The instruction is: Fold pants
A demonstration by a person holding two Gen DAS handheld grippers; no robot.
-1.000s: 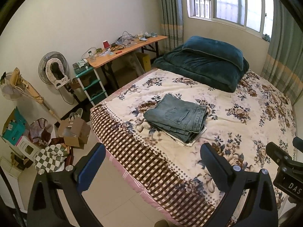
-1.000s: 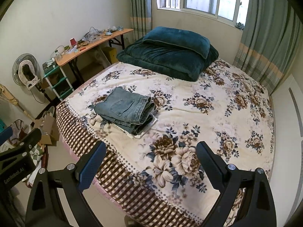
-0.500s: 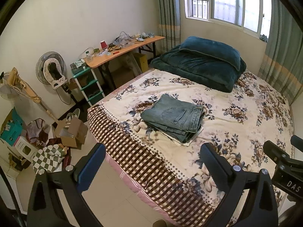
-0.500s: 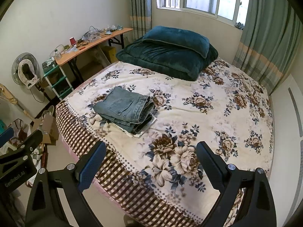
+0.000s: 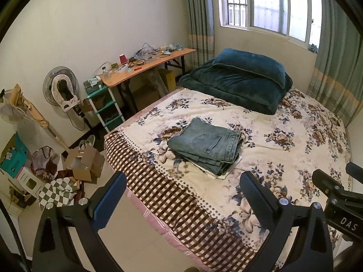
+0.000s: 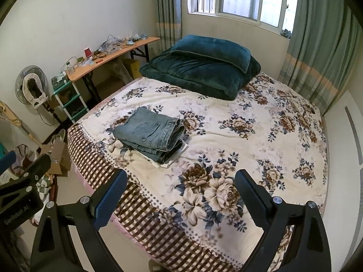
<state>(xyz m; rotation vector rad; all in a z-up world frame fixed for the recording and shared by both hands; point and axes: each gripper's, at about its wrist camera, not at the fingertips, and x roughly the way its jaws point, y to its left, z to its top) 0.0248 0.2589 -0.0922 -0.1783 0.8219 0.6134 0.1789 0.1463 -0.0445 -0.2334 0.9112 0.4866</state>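
Observation:
A pair of blue jeans (image 5: 205,146) lies folded in a neat stack on the floral bedspread (image 5: 283,149), near the bed's left front corner, on top of a white folded cloth. It also shows in the right wrist view (image 6: 150,133). My left gripper (image 5: 181,200) is open and empty, held back from the bed's foot edge. My right gripper (image 6: 180,198) is open and empty, also back from the bed, above its front edge. Both are well apart from the jeans.
A folded teal duvet with a pillow (image 5: 240,80) lies at the head of the bed. A wooden desk (image 5: 147,66) with clutter, a green shelf (image 5: 104,106), a fan (image 5: 61,88) and boxes (image 5: 85,165) stand along the left wall. Curtains and a window are behind.
Both grippers have drawn back slightly from the bed; the jeans look a little farther away. The jeans have not moved. Both grippers stay open.

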